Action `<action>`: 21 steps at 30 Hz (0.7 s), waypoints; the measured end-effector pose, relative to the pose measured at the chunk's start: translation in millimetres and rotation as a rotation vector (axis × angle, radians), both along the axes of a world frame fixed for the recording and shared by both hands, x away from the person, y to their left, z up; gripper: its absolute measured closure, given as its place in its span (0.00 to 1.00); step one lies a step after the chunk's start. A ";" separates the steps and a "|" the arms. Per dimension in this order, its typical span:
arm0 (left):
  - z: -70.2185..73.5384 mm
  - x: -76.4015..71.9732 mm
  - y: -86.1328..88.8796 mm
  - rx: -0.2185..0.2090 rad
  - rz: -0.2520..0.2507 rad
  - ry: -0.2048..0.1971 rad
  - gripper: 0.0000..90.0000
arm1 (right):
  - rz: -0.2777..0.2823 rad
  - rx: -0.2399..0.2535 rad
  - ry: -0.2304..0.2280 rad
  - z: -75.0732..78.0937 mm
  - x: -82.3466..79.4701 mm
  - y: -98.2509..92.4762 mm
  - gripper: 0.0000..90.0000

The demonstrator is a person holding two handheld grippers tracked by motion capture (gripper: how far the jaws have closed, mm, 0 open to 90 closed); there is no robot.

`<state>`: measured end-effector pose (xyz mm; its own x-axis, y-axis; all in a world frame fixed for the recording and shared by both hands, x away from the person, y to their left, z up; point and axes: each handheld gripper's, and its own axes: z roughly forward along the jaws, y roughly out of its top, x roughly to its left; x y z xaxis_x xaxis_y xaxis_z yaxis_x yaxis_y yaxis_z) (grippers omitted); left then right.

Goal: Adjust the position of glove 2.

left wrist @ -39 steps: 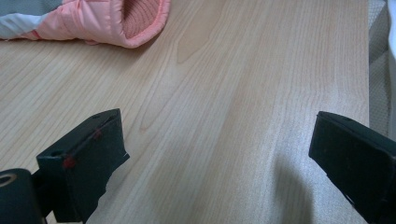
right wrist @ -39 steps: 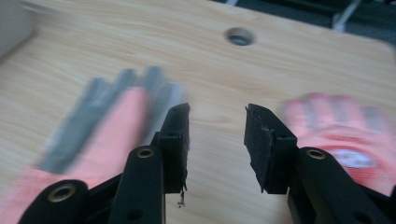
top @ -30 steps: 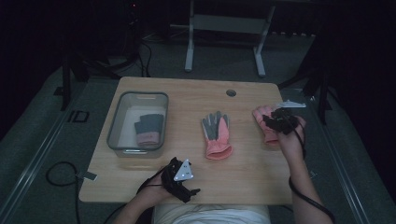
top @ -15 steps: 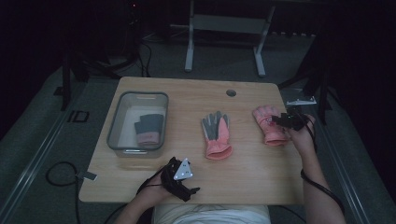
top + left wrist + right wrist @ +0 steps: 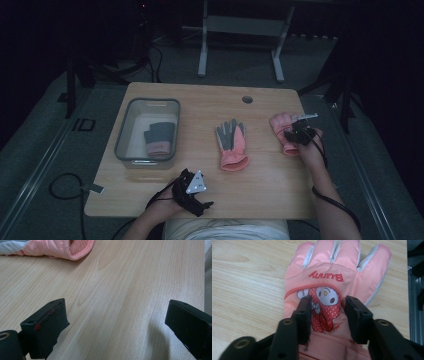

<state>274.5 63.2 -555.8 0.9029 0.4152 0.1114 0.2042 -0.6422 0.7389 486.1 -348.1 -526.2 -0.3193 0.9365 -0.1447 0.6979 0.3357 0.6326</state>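
The right hand-held gripper (image 5: 325, 315), jaws just closing, straddles the pink glove (image 5: 337, 270) (unpinched) at the worktop's (image 5: 270, 185) right; the left hand-held gripper (image 5: 117, 322) stands apart.

Dim room, grey floor (image 5: 60, 150), metal frame (image 5: 240, 25) behind the wooden table (image 5: 200, 105).

The pink glove (image 5: 337, 277) carries the one word that can be read: "Bunny", stitched in red letters across its back, just below the glove's finger seams and above a cartoon rabbit picture in a red dotted dress. In the right gripper view the word stands upside down. A few small red marks beside the rabbit picture are too small to make out.
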 end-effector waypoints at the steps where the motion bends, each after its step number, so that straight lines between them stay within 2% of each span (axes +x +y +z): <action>1: 0.1 -0.2 0.1 0.001 -0.001 -0.001 0.04 | -0.004 -0.004 0.002 -0.5 0.8 1.0 0.69; 4: 0.3 -0.4 0.1 -0.003 -0.002 -0.003 0.04 | -0.015 -0.016 0.011 -0.6 2.1 5.1 0.78; 5: 0.3 -0.2 0.3 0.000 -0.004 -0.003 0.04 | -0.026 -0.014 0.015 -0.1 2.4 5.8 0.83; 7: -0.5 0.0 0.0 0.000 -0.006 0.001 0.04 | -0.040 -0.013 0.006 -0.1 1.9 6.6 0.90; 10: -1.7 -0.5 -0.7 0.009 -0.012 0.001 0.04 | -0.070 0.018 0.003 5.1 0.6 5.4 0.94; 14: -1.7 0.1 -1.0 0.008 -0.013 0.000 0.04 | -0.108 0.062 -0.026 22.3 -8.7 6.5 0.95; 17: -1.4 0.5 -0.6 0.008 -0.014 0.000 0.04 | -0.144 0.101 -0.058 41.1 -18.9 11.3 0.95; 19: -0.6 -0.1 -0.7 0.003 -0.014 0.001 0.04 | -0.153 0.136 -0.081 54.3 -27.1 16.4 0.95; 21: 0.1 -1.1 -0.9 0.001 -0.017 -0.001 0.04 | -0.145 0.149 -0.097 65.2 -36.2 25.0 0.95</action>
